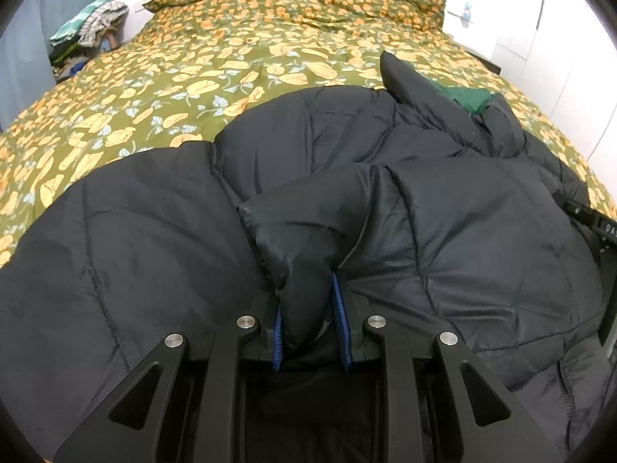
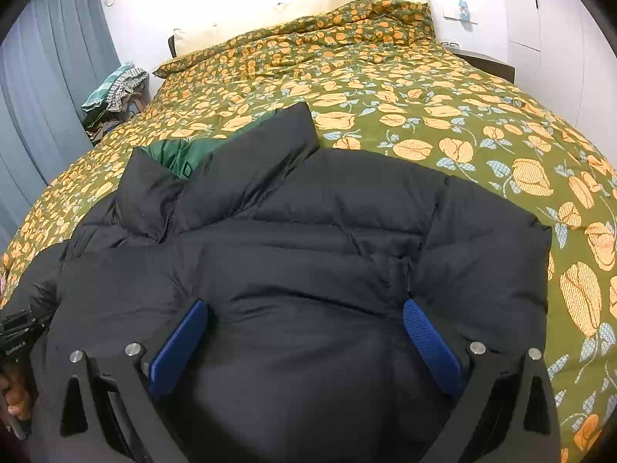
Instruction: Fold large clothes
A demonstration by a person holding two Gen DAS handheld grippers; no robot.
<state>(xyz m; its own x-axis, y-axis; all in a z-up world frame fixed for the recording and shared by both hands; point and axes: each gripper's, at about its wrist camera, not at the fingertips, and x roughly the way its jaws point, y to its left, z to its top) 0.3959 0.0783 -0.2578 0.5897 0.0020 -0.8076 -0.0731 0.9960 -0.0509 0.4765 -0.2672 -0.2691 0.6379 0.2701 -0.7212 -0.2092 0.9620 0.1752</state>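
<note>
Pinching a puffy fold of the black quilted jacket (image 1: 443, 239), left tool (image 1: 310, 320); right tool (image 2: 304, 343) spread.

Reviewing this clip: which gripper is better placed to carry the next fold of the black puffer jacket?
Left. The left gripper is already shut on a bunched fold of the black puffer jacket, so it can likely lift and carry it over. The right gripper is wide open over the jacket, gripping nothing.

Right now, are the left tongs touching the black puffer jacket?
Touching. The left wrist view shows the left tongs closed on a bunched fold of the black puffer jacket, its fabric squeezed between both blue pads.
</note>
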